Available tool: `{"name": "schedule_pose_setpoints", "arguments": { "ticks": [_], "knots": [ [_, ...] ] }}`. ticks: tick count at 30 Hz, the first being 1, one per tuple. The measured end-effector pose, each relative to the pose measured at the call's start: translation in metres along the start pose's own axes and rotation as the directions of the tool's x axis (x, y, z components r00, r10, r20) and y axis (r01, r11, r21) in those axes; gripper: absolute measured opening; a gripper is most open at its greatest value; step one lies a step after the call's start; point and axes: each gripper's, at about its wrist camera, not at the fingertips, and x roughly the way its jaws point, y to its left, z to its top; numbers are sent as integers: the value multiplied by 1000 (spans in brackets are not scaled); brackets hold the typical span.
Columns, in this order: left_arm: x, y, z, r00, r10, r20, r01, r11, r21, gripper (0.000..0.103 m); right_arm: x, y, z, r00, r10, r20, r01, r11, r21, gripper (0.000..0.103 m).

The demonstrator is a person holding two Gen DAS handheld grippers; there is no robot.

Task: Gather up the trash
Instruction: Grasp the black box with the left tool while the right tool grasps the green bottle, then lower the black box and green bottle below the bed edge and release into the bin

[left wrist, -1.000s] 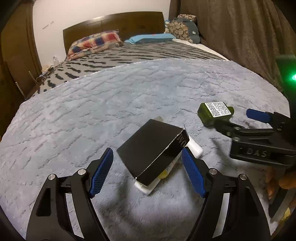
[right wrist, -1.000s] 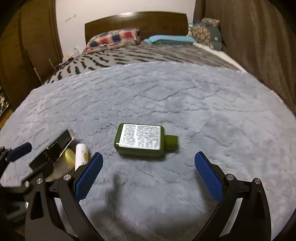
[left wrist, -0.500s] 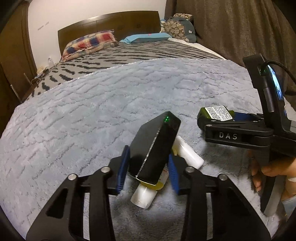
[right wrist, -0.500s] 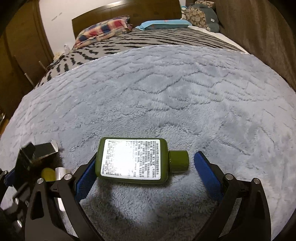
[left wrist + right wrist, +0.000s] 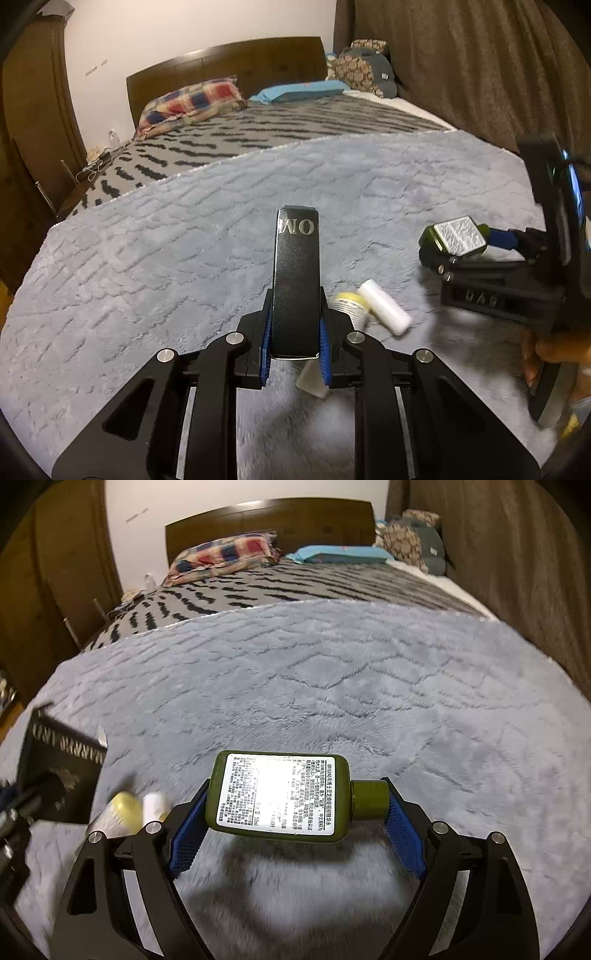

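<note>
Bed's grey fleece blanket (image 5: pixel 332 686) carries the trash. Left tool (image 5: pixel 295 332) clamped on black carton (image 5: pixel 296 273) edgewise, narrow faces fit the pads. Right tool (image 5: pixel 295 812) clamped endwise on green bottle (image 5: pixel 277 794). White tube (image 5: pixel 384 312), yellow-capped tube (image 5: pixel 349 302) lie at carton's 3 o'clock, uncollected.

A wide bed fills the room, covered near the camera by a plush grey-blue blanket (image 5: pixel 184 251) and beyond it by a grey spread with black dashes (image 5: pixel 295 583). A plaid red-and-blue pillow (image 5: pixel 192 101) lies against the dark wooden headboard (image 5: pixel 229 62). Brown curtains (image 5: pixel 461 66) hang on the right, beside a white wall (image 5: pixel 184 33).
</note>
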Motion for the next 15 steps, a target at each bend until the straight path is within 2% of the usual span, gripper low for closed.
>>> {"name": "schedule_pose_setpoints", "arguments": {
  "ticks": [7, 15],
  "knots": [
    [-51, -12, -10, 999, -30, 32, 31, 999, -14, 18, -71, 1, -19, 996, -19, 84, 23, 998, -50, 86],
    [-115, -22, -50, 993, -95, 71, 99, 994, -52, 18, -157, -9, -62, 985, 8, 175, 5, 997, -75, 86]
  ]
}}
